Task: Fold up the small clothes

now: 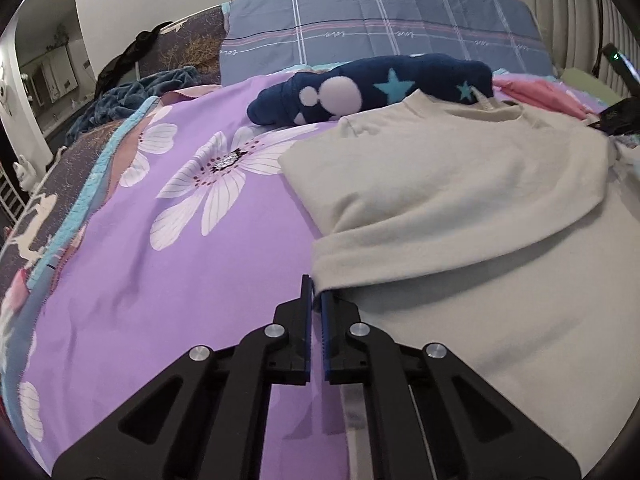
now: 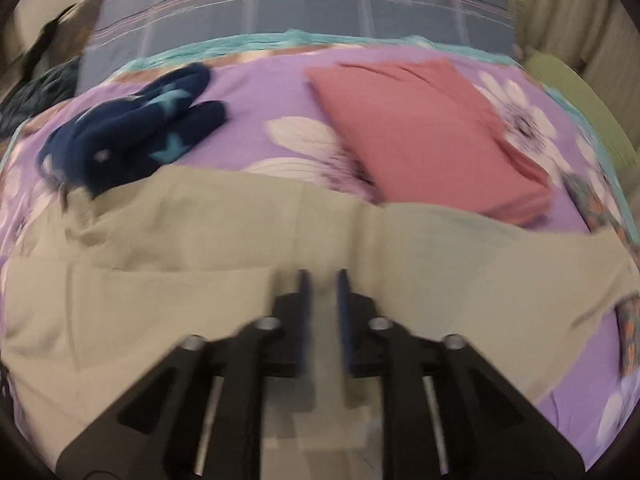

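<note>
A cream long-sleeved top (image 1: 460, 200) lies on the purple flowered bedspread (image 1: 180, 264), its sleeve folded across the body. My left gripper (image 1: 316, 292) is nearly shut at the folded sleeve's left edge, its fingertips pinching the cream cloth. In the blurred right wrist view the same cream top (image 2: 200, 240) spreads below my right gripper (image 2: 323, 280), whose jaws stand slightly apart over the cloth with a fold of it rising between them. A folded pink garment (image 2: 424, 132) lies behind it. A dark blue starred garment (image 1: 368, 88) lies bunched at the top's collar; it also shows in the right wrist view (image 2: 132, 132).
A blue plaid pillow (image 1: 380, 24) lies at the head of the bed. A dark teal blanket (image 1: 128, 96) is heaped at the far left. A green cushion (image 2: 580, 100) sits at the right edge. The other gripper's dark body (image 1: 620, 116) shows at the far right.
</note>
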`<state>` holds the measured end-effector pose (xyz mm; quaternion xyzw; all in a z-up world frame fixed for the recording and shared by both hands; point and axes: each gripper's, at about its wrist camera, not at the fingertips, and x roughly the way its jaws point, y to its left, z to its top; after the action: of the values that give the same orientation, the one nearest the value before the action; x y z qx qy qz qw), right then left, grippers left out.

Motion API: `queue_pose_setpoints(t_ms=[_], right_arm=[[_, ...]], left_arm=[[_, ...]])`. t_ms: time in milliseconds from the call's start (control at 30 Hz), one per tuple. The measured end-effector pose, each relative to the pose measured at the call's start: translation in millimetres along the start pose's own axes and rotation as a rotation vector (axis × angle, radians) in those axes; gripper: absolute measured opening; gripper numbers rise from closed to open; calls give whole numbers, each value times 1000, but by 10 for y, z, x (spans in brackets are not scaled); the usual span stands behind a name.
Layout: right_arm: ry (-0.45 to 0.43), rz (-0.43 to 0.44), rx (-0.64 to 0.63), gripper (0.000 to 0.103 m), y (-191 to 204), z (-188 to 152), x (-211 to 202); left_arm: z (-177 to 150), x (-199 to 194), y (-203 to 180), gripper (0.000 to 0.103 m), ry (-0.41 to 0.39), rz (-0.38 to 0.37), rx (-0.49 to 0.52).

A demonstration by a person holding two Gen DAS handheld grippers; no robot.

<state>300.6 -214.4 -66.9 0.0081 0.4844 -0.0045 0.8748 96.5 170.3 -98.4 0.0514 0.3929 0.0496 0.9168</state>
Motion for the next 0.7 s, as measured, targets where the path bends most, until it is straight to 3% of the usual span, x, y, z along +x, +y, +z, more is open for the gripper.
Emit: queue_pose_setpoints(t_ms=[67,133,200,300,467,600,667,700], right_arm=[[-50,44,18,26,81,46,-124],[-110,124,-101,26,470,101,-338],[-135,227,-276,28,1085,111,-533],[-112,394,-501,39,2075,58,-693],[-37,446,-729,39,3438,-65,-494],[65,424,-843,55,4205,-229,-111],[121,368,-902,47,4447,-394,88],[135,310,-926,17,4523,-477,201]], left_arm=[[-20,-34,28,4,-10,-24,-9],[-33,-38,59,4,-14,-36,-29],[-43,-16,81,4,-10,-51,-47],[-48,30,86,4,6,-61,-57],[-67,53,140,9,9,-86,-86],[-84,64,193,9,9,-113,-113],[-89,69,212,9,10,-124,-123],[-89,69,218,9,8,-125,-126]])
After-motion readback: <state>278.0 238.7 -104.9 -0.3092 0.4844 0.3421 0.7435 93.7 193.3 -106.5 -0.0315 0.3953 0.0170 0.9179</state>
